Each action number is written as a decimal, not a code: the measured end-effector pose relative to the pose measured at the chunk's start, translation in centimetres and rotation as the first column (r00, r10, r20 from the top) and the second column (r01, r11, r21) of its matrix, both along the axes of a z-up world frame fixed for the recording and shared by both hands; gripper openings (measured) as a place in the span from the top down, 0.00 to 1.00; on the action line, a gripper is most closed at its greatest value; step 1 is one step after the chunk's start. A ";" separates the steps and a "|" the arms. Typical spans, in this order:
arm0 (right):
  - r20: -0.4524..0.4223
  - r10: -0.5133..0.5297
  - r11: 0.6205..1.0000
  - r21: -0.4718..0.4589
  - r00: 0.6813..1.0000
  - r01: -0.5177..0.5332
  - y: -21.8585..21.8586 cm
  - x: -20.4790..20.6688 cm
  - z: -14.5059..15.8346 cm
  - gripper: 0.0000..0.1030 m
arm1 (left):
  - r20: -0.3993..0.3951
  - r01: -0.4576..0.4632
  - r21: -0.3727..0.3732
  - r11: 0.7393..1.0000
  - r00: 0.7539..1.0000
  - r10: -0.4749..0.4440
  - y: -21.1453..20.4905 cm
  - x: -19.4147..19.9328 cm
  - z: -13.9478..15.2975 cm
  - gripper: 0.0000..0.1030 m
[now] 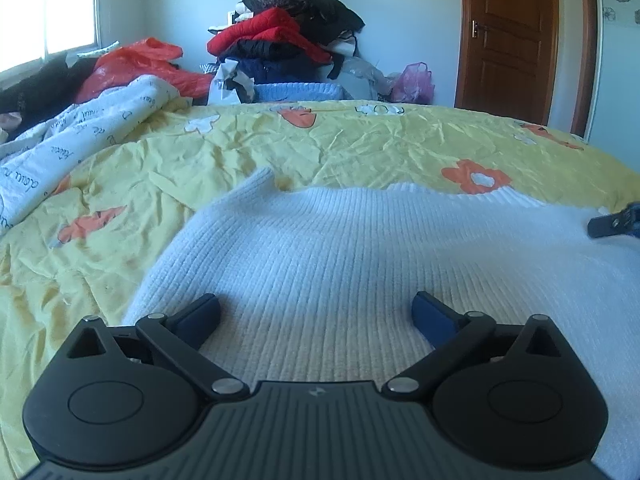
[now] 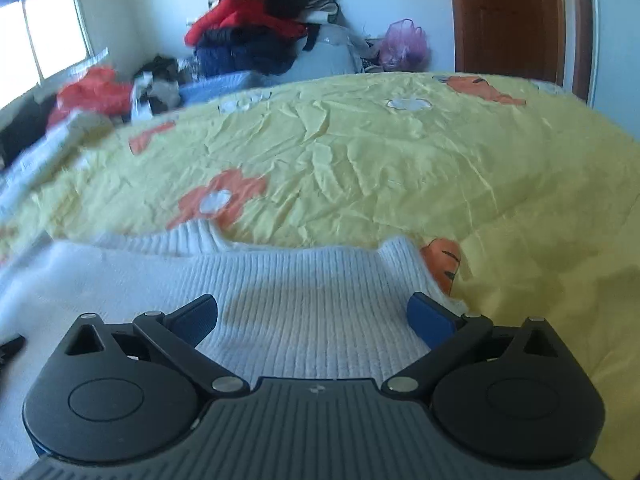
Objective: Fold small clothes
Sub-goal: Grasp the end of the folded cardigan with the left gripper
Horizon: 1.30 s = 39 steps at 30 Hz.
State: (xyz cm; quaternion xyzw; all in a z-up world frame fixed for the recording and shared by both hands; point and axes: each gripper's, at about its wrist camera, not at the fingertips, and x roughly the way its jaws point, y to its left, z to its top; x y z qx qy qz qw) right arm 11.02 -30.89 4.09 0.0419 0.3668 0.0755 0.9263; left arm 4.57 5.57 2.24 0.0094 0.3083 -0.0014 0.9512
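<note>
A white ribbed knit sweater [image 1: 360, 248] lies flat on a yellow flowered bedspread [image 1: 360, 140]. My left gripper [image 1: 316, 316] is open and empty, low over the sweater's left part. My right gripper [image 2: 312, 316] is open and empty over the sweater's right part [image 2: 304, 280], near its right edge. The sweater's ribbed collar [image 2: 160, 240] shows at the far edge in the right wrist view. The right gripper's tip [image 1: 616, 220] shows at the right edge of the left wrist view.
A white printed blanket [image 1: 72, 140] lies bunched at the bed's left. Behind the bed stands a pile of red, black and blue clothes [image 1: 288, 40], a red plastic bag [image 1: 136, 64] and a pink bag [image 1: 414, 82]. A brown door [image 1: 508, 32] is at the back right.
</note>
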 end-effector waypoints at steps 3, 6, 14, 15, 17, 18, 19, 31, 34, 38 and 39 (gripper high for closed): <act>0.004 0.017 0.997 -0.075 1.000 -0.017 1.2 -0.5 -0.1 0.02 | 0.036 -0.035 -0.008 0.999 0.999 0.036 0.3 -2.2 1.0 0.00; 0.022 0.007 1.000 -0.029 1.000 -0.007 0.5 -1.1 0.1 0.03 | 0.073 -0.104 -0.110 0.988 0.991 0.113 1.6 -6.5 2.3 0.00; 0.043 0.001 1.000 0.031 0.999 -0.003 -0.3 -1.0 0.3 0.02 | -0.067 -0.295 -0.416 0.860 0.953 0.294 6.1 -13.1 2.1 0.00; 0.045 0.001 0.999 0.034 0.999 -0.002 -0.3 -1.1 0.3 0.02 | -0.091 -0.317 -0.445 0.837 0.946 0.310 6.5 -13.2 1.8 0.00; 0.049 -0.001 0.999 0.044 0.999 -0.001 -0.4 -1.2 0.3 0.02 | -0.153 -0.359 -0.486 0.797 0.933 0.327 7.4 -13.0 1.0 0.00; 0.052 -0.003 0.999 0.052 0.999 0.000 -0.5 -1.3 0.3 0.02 | -0.160 -0.365 -0.503 0.783 0.930 0.330 7.7 -12.9 0.9 0.00; 0.056 -0.005 0.998 0.060 0.998 0.001 -0.7 -1.4 0.3 0.02 | -0.172 -0.377 -0.521 0.766 0.925 0.338 7.9 -12.8 0.9 0.00; 0.073 -0.013 0.992 0.125 0.997 0.003 -1.5 -1.8 0.4 0.01 | -0.290 -0.457 -0.724 0.517 0.881 0.374 10.6 -10.4 0.0 0.21; 0.075 -0.013 0.991 0.137 0.997 0.002 -1.6 -1.9 0.3 0.01 | -0.260 -0.445 -0.687 0.574 0.889 0.377 10.1 -9.6 0.3 0.21; 0.077 -0.014 0.988 0.154 0.997 0.002 -1.8 -1.9 0.3 0.01 | -0.229 -0.463 -0.583 0.667 0.882 0.412 8.3 -8.7 0.9 0.21; 0.077 -0.014 0.987 0.158 0.997 0.002 -1.9 -1.9 0.3 0.01 | -0.219 -0.470 -0.552 0.689 0.879 0.424 7.8 -8.5 0.9 0.25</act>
